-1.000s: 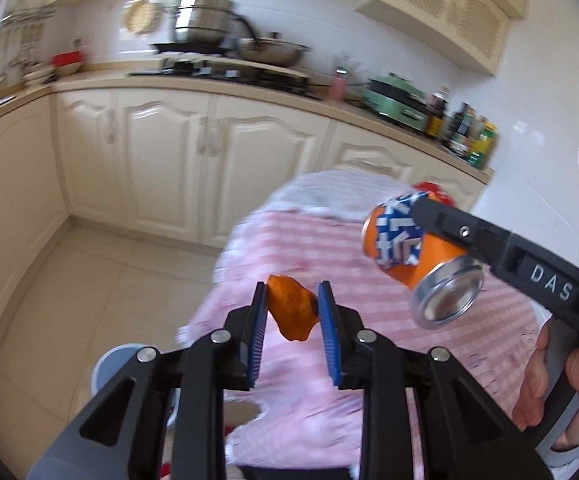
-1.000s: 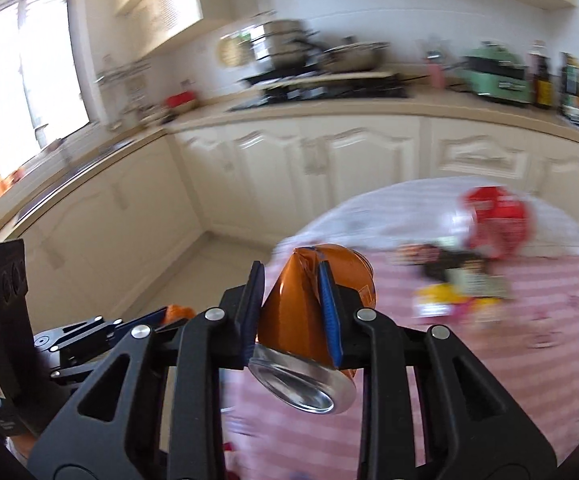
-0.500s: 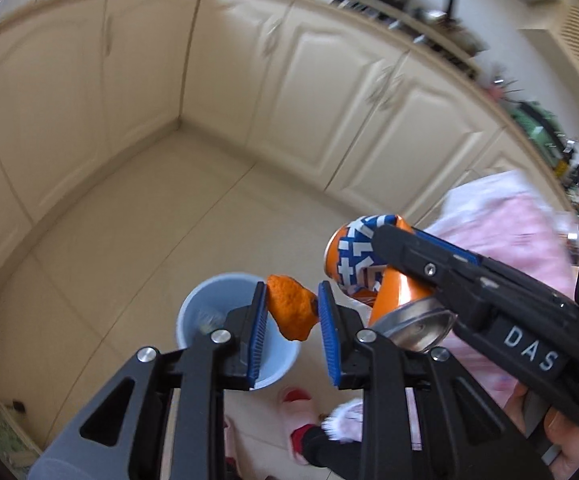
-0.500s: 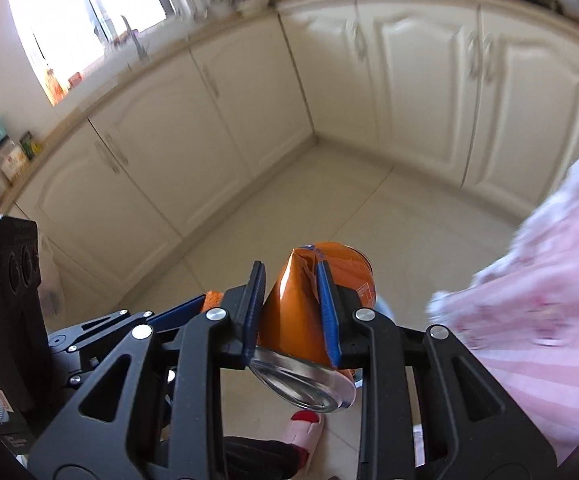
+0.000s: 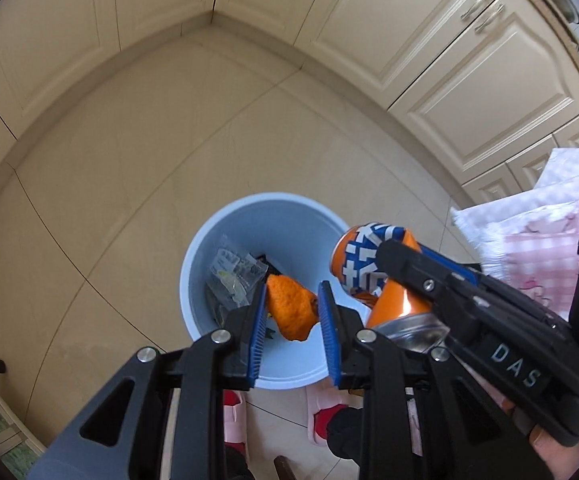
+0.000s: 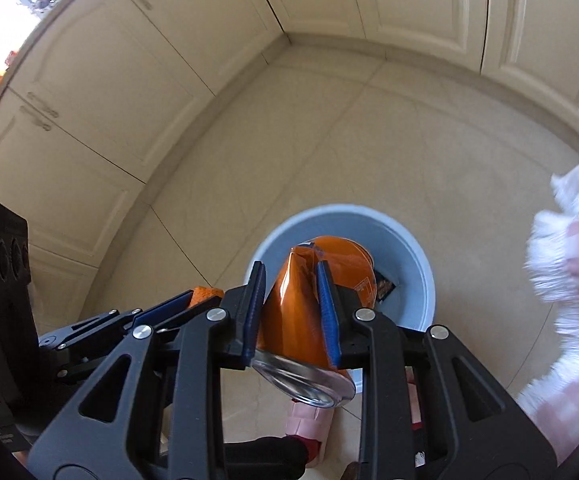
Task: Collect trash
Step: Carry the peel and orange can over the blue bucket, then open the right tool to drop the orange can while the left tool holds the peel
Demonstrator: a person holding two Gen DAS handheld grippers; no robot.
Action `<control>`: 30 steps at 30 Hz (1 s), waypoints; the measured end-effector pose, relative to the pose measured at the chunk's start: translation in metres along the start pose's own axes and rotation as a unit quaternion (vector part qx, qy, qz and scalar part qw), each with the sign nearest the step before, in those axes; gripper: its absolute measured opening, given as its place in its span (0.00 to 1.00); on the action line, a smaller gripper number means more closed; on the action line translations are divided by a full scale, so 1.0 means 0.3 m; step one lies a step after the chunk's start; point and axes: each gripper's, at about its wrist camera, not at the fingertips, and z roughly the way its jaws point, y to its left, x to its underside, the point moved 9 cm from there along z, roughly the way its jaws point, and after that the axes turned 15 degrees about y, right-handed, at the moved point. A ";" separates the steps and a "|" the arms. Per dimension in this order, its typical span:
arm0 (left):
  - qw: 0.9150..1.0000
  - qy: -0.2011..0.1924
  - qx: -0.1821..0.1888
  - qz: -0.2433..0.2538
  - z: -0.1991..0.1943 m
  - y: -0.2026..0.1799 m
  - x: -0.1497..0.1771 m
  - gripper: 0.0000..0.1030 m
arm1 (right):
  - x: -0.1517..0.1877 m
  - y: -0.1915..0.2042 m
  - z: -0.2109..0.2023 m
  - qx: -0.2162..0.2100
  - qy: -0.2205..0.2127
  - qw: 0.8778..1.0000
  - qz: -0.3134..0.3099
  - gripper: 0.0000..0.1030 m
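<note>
The left gripper [image 5: 292,312] pinches a scrap of orange peel [image 5: 291,307] over the round pale-blue plastic bin [image 5: 225,220]; being light, it could cling to a pad on release. Beside it, the right gripper [image 6: 291,306] squeezes a dented orange soda can [image 6: 313,280] near the bin's front rim, so letting go there could bounce it off onto the beige tiled floor [image 6: 329,140].

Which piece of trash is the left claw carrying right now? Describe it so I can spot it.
Find the pale blue bin on the tiled floor. Above its opening, the left claw pinches an orange peel. Unlike the dented orange can beside it, it is matte, rough and unprinted.
</note>
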 end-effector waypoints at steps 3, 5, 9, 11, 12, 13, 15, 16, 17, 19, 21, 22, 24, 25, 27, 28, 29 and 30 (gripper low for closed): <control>1.000 0.014 0.002 -0.005 0.059 0.006 -0.004 0.24 | 0.009 -0.022 0.059 -0.004 0.016 1.000 0.009 0.27; 1.000 0.019 0.002 -0.008 0.081 0.023 0.001 0.24 | 0.017 -0.033 0.073 -0.002 0.019 1.000 0.009 0.27; 1.000 0.026 0.009 -0.015 0.117 0.027 -0.001 0.24 | 0.027 -0.031 0.061 0.022 0.016 1.000 0.005 0.27; 0.999 0.029 0.008 -0.015 0.132 0.028 0.003 0.24 | 0.035 -0.041 0.051 0.037 0.014 0.999 0.005 0.28; 0.999 0.032 0.008 -0.014 0.141 0.027 0.007 0.24 | 0.038 -0.047 0.044 0.048 0.012 0.999 0.003 0.30; 0.999 0.034 0.008 -0.014 0.148 0.027 0.011 0.24 | 0.042 -0.052 0.040 0.059 0.008 0.998 0.002 0.31; 0.999 0.037 0.009 -0.012 0.159 0.021 0.007 0.24 | 0.051 -0.070 0.036 0.070 0.003 0.998 0.004 0.42; 0.999 0.036 0.010 -0.012 0.158 0.019 0.006 0.24 | 0.053 -0.075 0.033 0.071 0.000 0.997 0.006 0.43; 0.999 0.036 0.011 -0.012 0.157 0.014 0.007 0.24 | 0.057 -0.083 0.038 0.072 0.001 0.997 0.006 0.43; 0.999 0.034 0.015 -0.012 0.153 0.013 0.006 0.24 | 0.058 -0.099 0.042 0.076 -0.001 0.997 0.007 0.43; 0.999 0.033 0.017 -0.010 0.148 0.016 0.008 0.24 | 0.057 -0.107 0.045 0.079 -0.004 0.997 0.008 0.43; 0.999 0.033 0.019 -0.010 0.146 0.014 0.009 0.25 | 0.054 -0.112 0.045 0.078 -0.005 0.997 0.008 0.43; 0.999 0.034 0.020 -0.008 0.144 0.014 0.013 0.25 | 0.053 -0.117 0.039 0.079 -0.009 0.997 0.010 0.44; 0.999 0.035 0.019 -0.007 0.144 0.013 0.015 0.25 | 0.050 -0.112 0.040 0.079 -0.010 0.997 0.011 0.45; 0.999 0.035 0.020 -0.006 0.144 0.012 0.015 0.25 | 0.052 -0.120 0.039 0.078 -0.010 0.997 0.015 0.45; 0.999 0.035 0.018 -0.006 0.145 0.011 0.017 0.26 | 0.053 -0.123 0.039 0.078 -0.010 0.997 0.016 0.45; 0.999 0.037 0.018 -0.005 0.147 0.009 0.018 0.26 | 0.053 -0.125 0.039 0.077 -0.010 0.997 0.017 0.45; 0.999 0.040 0.017 -0.005 0.150 0.008 0.020 0.27 | 0.052 -0.125 0.040 0.077 -0.010 0.997 0.017 0.45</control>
